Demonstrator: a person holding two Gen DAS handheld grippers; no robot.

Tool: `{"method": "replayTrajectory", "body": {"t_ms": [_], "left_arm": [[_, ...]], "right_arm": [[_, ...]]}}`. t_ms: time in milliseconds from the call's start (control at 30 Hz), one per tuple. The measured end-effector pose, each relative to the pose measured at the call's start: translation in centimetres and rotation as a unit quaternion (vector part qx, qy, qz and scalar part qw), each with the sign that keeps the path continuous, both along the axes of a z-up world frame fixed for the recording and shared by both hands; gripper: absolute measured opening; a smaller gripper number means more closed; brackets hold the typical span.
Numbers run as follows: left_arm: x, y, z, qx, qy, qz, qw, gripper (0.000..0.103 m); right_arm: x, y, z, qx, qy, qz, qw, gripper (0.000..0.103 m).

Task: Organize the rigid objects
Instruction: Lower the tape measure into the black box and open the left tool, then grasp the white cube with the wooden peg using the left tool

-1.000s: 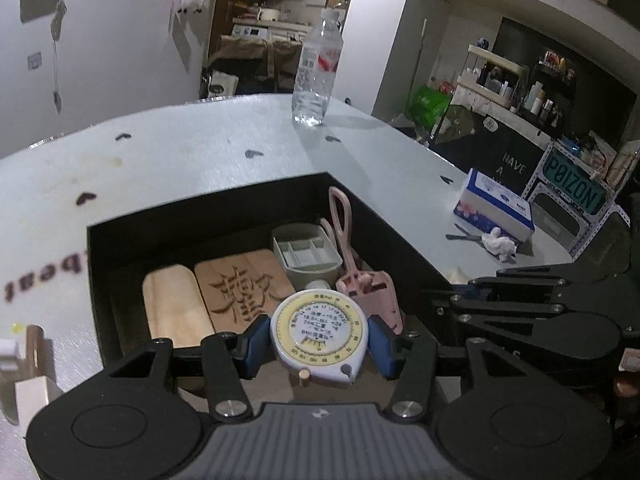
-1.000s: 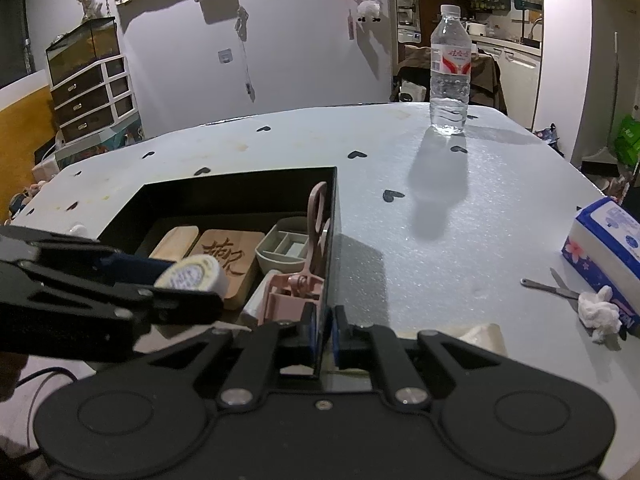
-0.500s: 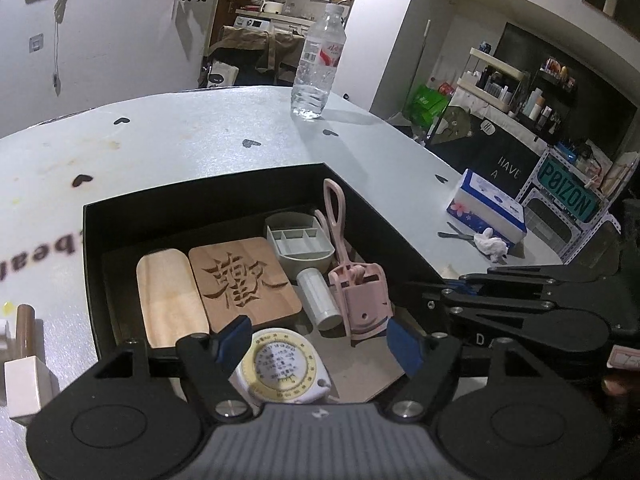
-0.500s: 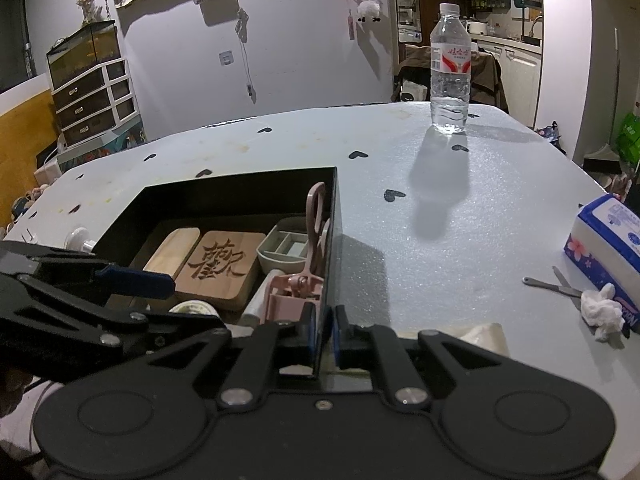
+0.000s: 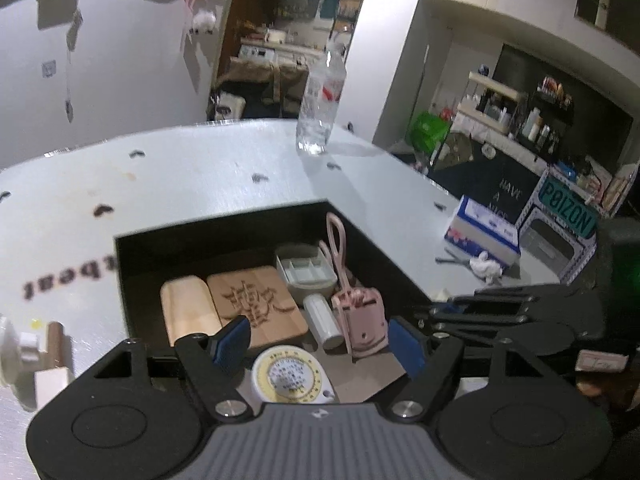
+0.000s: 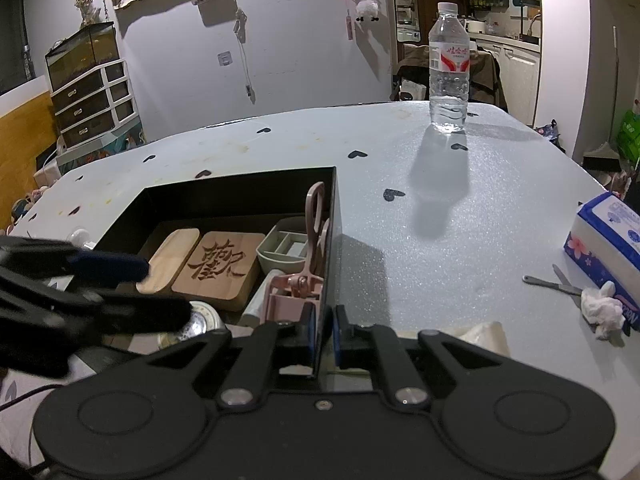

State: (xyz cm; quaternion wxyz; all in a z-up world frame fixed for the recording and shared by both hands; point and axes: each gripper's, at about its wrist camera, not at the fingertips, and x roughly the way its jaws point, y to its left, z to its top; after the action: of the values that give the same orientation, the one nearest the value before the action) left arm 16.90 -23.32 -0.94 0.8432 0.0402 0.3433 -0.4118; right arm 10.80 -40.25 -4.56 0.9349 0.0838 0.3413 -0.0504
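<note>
A black box (image 5: 224, 232) on the table holds a plain wooden block (image 5: 188, 312), a carved wooden block (image 5: 256, 304), a grey divided tray (image 5: 306, 274), a white cylinder (image 5: 322, 322) and a pink tool (image 5: 358, 320). A round yellow-and-white tape measure (image 5: 290, 376) lies on the box floor at the near edge. My left gripper (image 5: 320, 340) hovers just above it; its jaws are opening and its blue pads are clear of it. My right gripper (image 6: 323, 330) is shut on the box's right wall (image 6: 332, 240). In the right wrist view the left gripper (image 6: 160, 290) partly hides the tape measure (image 6: 204, 318).
A water bottle (image 6: 448, 68) stands at the far side of the table. At the right lie a blue tissue pack (image 6: 608, 240), a thin metal tool (image 6: 552, 284) and a crumpled tissue (image 6: 604, 308). Small white and wooden items (image 5: 44, 360) sit left of the box.
The left gripper let go of the tape measure, which now lies on the box floor. Its jaws spread wider and it drew back and up. The right gripper stayed still on the wall.
</note>
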Motion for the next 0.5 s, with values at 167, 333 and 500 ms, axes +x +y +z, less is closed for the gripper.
{"method": "replayTrajectory", "body": {"t_ms": [167,333,500], "left_arm": [[-0.3,2.1,1.5,-0.022,-0.035,0.036,0.9985,0.093],[-0.1,4.4,2.5,-0.030,-0.066,0.087,0.9936,0.103],[0.4,6.6,2.6,-0.017,-0.083,0.139,0.9866,0.103]], "right_arm": [[0.0,0.0,0.0,0.000,0.000,0.000,1.000,0.009],[0.0,0.0,0.0,0.000,0.000,0.000,1.000,0.009],[0.0,0.0,0.0,0.000,0.001,-0.001,1.000,0.009]]}}
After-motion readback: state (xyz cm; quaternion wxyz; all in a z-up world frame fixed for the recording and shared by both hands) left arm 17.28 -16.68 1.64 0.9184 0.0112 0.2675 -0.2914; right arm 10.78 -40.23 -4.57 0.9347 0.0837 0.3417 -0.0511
